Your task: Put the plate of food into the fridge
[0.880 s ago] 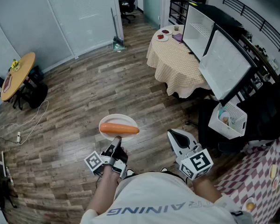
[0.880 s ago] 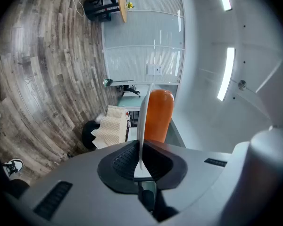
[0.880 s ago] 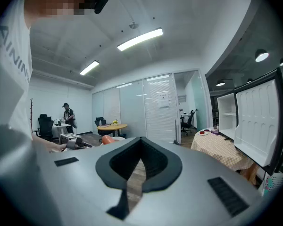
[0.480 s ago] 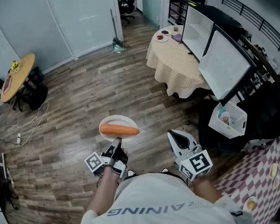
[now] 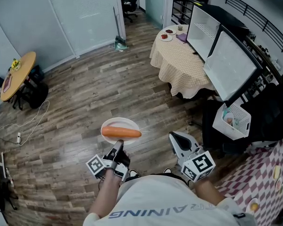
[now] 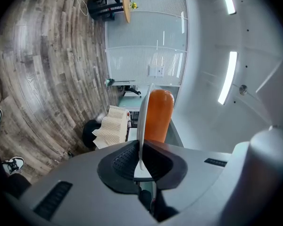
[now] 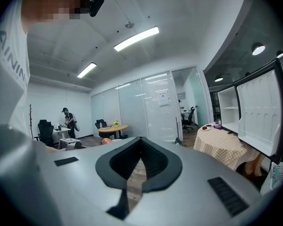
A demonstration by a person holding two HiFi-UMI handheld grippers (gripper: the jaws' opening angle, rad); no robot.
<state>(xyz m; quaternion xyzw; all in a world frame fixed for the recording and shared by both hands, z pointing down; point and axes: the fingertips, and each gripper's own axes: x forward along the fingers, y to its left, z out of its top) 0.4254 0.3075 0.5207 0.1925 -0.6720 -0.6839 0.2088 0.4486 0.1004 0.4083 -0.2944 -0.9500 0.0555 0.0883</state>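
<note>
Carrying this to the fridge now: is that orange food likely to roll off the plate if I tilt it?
Probably yes: the orange food looks round and smooth, lying loose on a shallow plate. The left gripper pinches only the rim, so the plate may sag or tip.

Office space, glass partition walls, swivel chair, ceiling strip lights, wood floor

Head view looks steeply down; all views share the clothed table.

Level white plate, orange food atop
</note>
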